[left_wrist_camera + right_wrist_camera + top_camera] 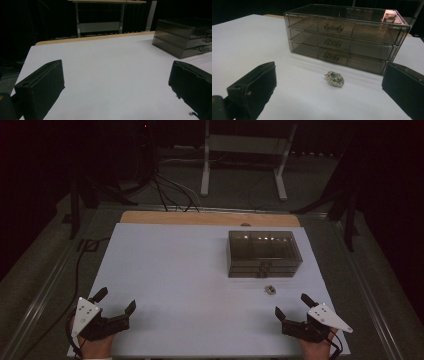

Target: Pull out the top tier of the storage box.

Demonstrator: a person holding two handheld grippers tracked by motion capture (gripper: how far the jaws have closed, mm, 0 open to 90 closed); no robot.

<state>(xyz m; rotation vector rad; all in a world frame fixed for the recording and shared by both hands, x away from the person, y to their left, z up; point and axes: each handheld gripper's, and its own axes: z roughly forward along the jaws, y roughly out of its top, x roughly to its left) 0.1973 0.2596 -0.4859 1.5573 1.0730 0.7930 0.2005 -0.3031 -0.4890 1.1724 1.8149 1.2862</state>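
A smoky clear drawer box [264, 253] with three shut drawers stands on the white table [180, 280], right of centre. In the right gripper view the drawer box [344, 37] faces me with its small handles. A small gold brooch with a green stone [334, 79] lies on the table just in front of it, seen as a tiny brooch [270, 290] from above. My right gripper [292, 306] rests open near the front right edge, a short way short of the brooch. My left gripper [116, 301] rests open at the front left, nothing between its jaws.
A wooden strip [210, 218] runs along the table's far edge. Beyond it stand a white metal frame [245, 155] and cables on the dark floor. In the left gripper view the drawer box [185, 37] sits far right.
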